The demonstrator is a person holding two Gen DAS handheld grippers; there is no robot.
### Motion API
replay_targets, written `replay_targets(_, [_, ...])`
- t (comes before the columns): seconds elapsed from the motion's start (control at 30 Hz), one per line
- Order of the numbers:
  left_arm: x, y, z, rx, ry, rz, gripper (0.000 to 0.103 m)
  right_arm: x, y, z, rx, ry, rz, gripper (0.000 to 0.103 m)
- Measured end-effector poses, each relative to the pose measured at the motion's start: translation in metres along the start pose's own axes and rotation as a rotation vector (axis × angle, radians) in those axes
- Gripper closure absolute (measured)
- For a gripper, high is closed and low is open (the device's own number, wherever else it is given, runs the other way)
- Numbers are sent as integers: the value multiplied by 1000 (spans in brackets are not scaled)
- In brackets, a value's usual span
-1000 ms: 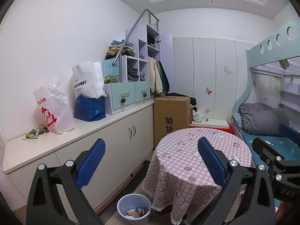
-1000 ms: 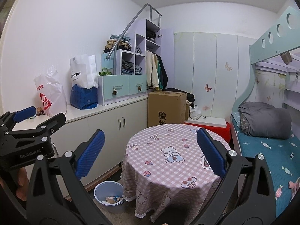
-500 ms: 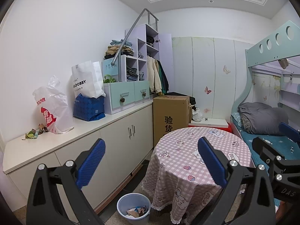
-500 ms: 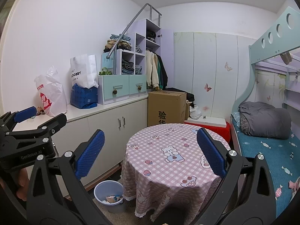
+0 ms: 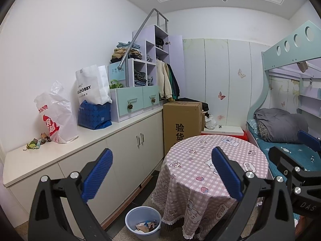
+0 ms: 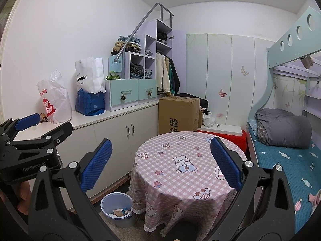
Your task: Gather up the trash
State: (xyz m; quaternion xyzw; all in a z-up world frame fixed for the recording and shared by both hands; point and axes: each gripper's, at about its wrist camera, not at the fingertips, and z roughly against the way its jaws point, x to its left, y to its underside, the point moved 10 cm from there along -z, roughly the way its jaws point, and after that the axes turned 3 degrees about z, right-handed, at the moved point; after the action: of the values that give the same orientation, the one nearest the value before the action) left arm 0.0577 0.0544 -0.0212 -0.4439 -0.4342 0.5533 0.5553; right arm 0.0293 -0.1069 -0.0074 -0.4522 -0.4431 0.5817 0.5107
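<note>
Claws both spread wide and empty, left claw (image 5: 161, 172), right claw (image 6: 160, 164), scraps (image 5: 36, 142) on counter (image 5: 94, 140), bin (image 5: 143, 223) beside table (image 5: 212, 160)

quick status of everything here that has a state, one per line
left tool: open, empty
right tool: open, empty
blue trash bin: upright, partly filled with scraps
wrappers on the counter: loose, not picked up
cabinet doors: closed
teal drawers: closed
cardboard box: closed, upright
</note>
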Motion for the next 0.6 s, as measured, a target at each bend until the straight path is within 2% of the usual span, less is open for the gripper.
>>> replay_targets(0.6, [0, 0, 0, 2, 1, -1, 6, 1, 1, 0, 3, -3, 0, 6])
